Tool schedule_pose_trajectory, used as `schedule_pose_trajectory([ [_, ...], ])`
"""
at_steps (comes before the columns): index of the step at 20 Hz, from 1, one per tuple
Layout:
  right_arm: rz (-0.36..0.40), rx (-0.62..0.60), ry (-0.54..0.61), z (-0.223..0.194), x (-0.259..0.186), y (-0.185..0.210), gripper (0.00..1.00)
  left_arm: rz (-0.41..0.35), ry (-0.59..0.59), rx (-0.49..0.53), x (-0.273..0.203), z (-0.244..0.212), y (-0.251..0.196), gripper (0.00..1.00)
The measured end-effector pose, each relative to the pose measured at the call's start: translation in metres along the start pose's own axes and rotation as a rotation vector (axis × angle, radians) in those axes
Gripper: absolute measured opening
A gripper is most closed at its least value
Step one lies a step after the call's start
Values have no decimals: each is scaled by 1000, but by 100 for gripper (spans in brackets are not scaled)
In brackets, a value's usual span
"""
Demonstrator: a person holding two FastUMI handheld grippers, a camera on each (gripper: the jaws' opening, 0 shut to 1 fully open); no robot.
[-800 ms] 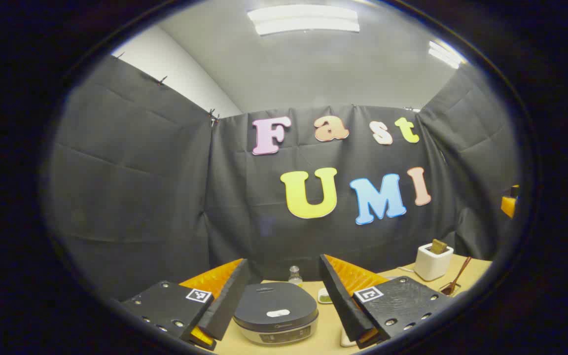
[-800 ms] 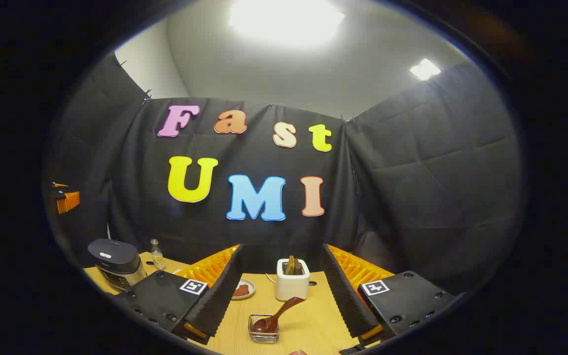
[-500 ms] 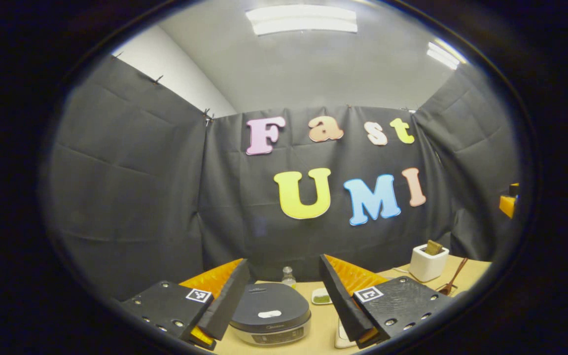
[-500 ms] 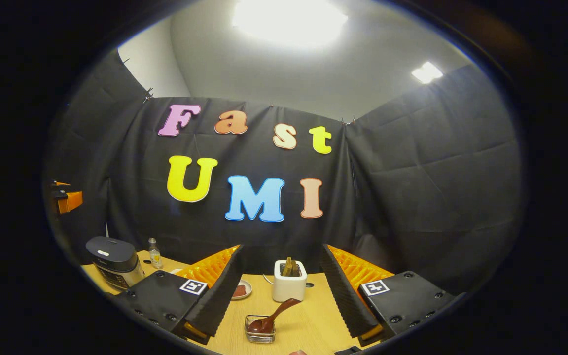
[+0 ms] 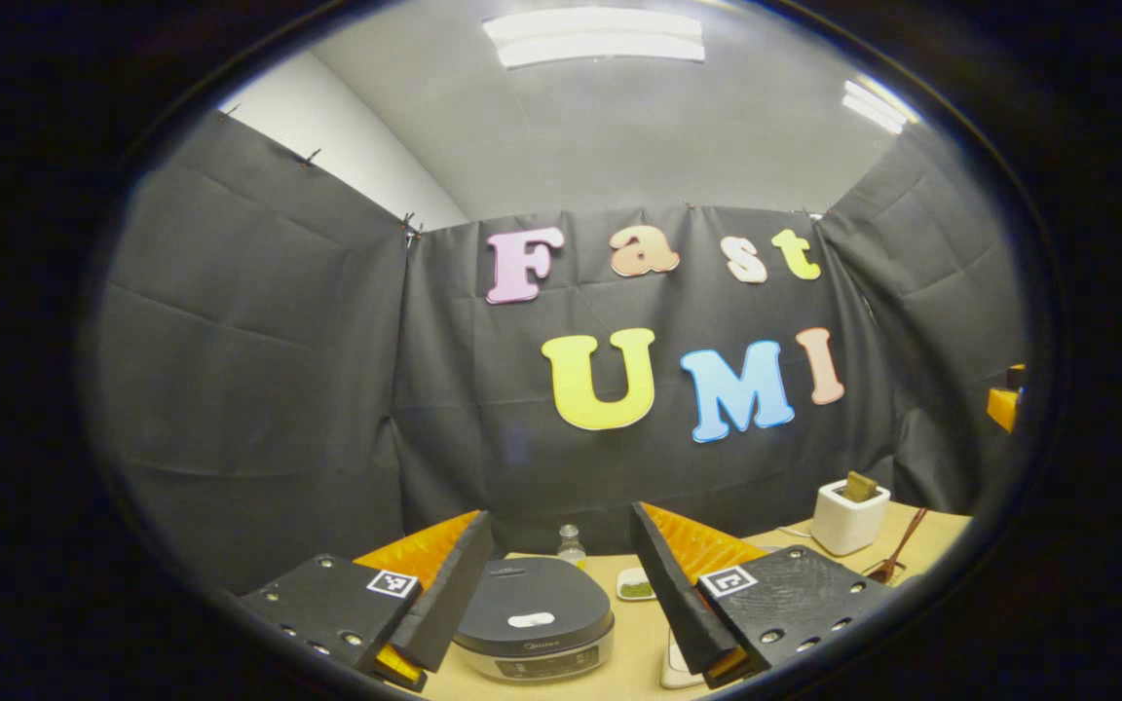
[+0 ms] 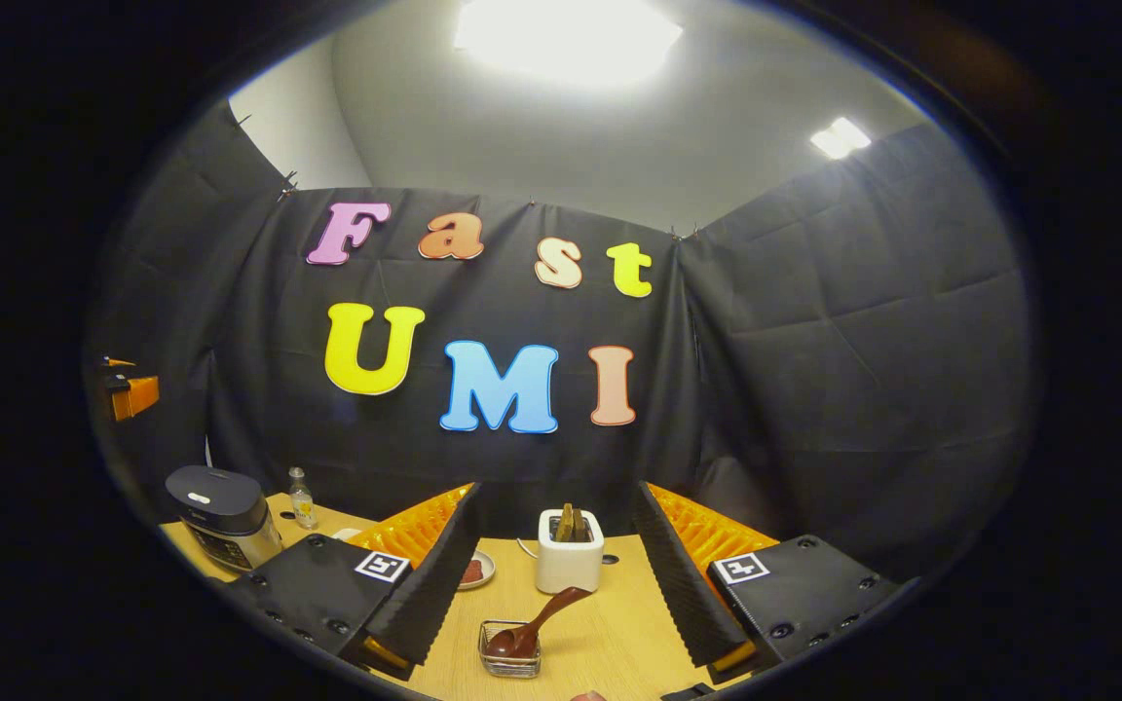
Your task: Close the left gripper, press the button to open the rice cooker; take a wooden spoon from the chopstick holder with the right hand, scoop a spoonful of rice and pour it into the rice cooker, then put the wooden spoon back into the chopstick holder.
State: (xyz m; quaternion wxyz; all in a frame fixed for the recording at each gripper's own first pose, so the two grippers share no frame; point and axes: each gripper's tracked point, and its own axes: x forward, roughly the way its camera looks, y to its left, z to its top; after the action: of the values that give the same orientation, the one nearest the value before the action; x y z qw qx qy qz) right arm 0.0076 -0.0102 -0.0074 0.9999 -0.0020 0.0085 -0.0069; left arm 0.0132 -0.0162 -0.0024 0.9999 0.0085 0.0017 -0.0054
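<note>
Open room above your table, clutter low down

Your left gripper (image 5: 561,594) stands spread, the dark round-lidded rice cooker (image 5: 532,628) between its fingers; a small glass bottle (image 5: 571,545) stands behind. Ahead of your right gripper (image 6: 561,584), bare wooden table (image 6: 610,633) surrounds the wire basket (image 6: 509,662) and white box holder (image 6: 569,563).

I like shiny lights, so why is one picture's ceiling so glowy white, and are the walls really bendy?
In the right gripper view the ceiling light glares into a shapeless white patch; in the left gripper view the light panel keeps sharp edges. Both views' fisheye lenses bow the cloth walls; both look sharp.
</note>
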Motion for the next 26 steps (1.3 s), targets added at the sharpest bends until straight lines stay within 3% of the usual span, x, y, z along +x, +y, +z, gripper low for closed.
schedule_pose_trajectory([
  [13,20,7,17,-17,1,-15,98,12,-17,-21,-5,13,-13,88],
  [16,37,17,27,-24,2,-16,98,10,-10,-11,-7,13,-18,70],
  [17,45,19,28,-24,2,-16,98,28,-9,-3,-9,13,-16,70],
  [19,62,26,30,-28,4,-15,98,66,-5,-5,-7,13,-10,29],
  [20,71,34,29,-29,6,-15,97,60,4,-17,-10,10,-15,18],
  [21,82,42,31,-30,7,-15,98,86,10,-26,-10,9,-10,22],
  [23,101,48,35,-35,9,-14,98,121,22,-50,-6,5,2,8],
  [24,106,46,41,-37,11,-14,98,104,34,-79,-3,0,-1,0],
  [26,118,38,57,-41,14,-12,98,63,53,-135,4,-8,-1,0],
])
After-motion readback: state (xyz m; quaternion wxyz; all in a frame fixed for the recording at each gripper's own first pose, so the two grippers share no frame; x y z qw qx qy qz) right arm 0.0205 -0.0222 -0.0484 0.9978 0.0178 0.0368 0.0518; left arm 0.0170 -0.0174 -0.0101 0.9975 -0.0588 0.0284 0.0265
